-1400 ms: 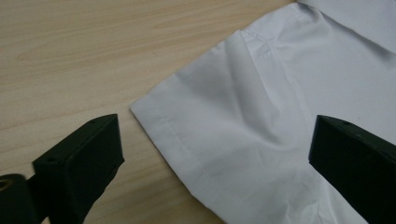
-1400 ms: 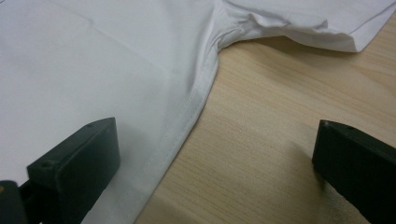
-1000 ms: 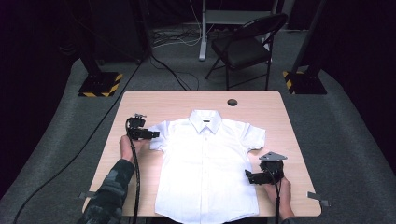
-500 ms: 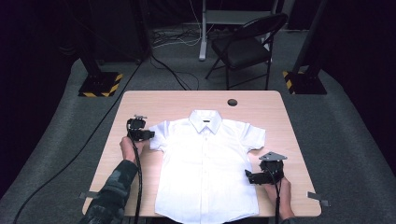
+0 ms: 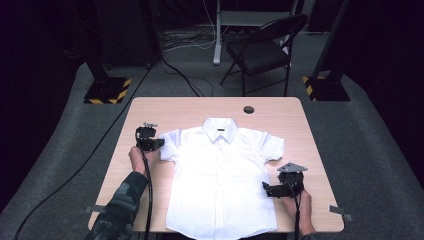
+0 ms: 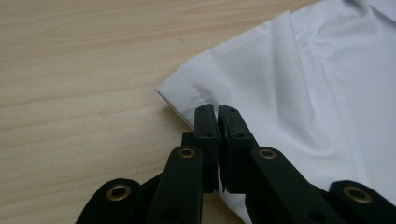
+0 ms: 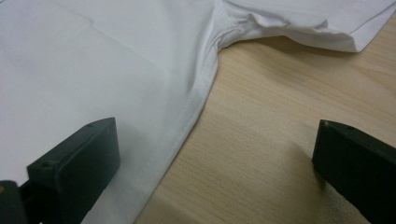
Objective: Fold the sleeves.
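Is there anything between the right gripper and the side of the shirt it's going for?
Nothing visible. The right gripper is open, its jaws straddling the side seam of the shirt, with bare table between seam and outer jaw.

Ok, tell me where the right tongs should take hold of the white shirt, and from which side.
Grip the side seam of the white shirt just below the armpit, coming in level from the bare table on its right. The right tongs already stand open astride that hem, one jaw over cloth, one over wood. The shirt lies flat, so only its edges offer a pinch; the left tongs have just closed at the opposite sleeve.
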`<state>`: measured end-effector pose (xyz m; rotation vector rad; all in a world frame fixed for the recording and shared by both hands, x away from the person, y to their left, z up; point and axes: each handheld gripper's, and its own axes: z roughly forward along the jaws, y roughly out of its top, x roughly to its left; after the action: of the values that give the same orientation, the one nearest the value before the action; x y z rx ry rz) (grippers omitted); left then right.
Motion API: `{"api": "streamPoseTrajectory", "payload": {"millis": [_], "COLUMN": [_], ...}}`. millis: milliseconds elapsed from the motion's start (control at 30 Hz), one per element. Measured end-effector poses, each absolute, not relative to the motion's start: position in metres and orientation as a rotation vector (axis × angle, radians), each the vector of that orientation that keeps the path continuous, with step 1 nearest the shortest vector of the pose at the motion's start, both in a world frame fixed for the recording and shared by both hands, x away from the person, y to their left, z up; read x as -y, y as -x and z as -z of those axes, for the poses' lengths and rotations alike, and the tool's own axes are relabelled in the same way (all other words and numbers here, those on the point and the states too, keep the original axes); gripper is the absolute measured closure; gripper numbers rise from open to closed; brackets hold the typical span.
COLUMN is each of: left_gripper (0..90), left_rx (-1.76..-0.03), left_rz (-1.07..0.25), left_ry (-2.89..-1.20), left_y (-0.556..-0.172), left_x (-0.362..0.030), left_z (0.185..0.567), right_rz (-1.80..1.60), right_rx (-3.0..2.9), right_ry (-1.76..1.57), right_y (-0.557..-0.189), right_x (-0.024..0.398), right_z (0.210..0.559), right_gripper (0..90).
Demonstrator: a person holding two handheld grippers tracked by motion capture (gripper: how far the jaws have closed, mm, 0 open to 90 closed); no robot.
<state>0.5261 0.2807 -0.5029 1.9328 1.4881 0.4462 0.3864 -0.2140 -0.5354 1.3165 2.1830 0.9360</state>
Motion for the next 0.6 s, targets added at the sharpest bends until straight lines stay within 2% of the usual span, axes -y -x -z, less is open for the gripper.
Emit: {"api": "streamPoseTrajectory", "payload": {"millis": [600], "left_gripper": [87.0], "left_rx": [-1.422], "left_rz": [-0.465], "left_ry": [-1.93], "left_y": [-0.519], "left_x": [-0.273], "left_z": [0.475], "right_rz": [-0.936], "right_rx": [-2.183], "right_ry": [-1.317], "right_y": [-0.386], "right_x": [0.214], "right_z": [0.535], "right_gripper": [0.0]}}
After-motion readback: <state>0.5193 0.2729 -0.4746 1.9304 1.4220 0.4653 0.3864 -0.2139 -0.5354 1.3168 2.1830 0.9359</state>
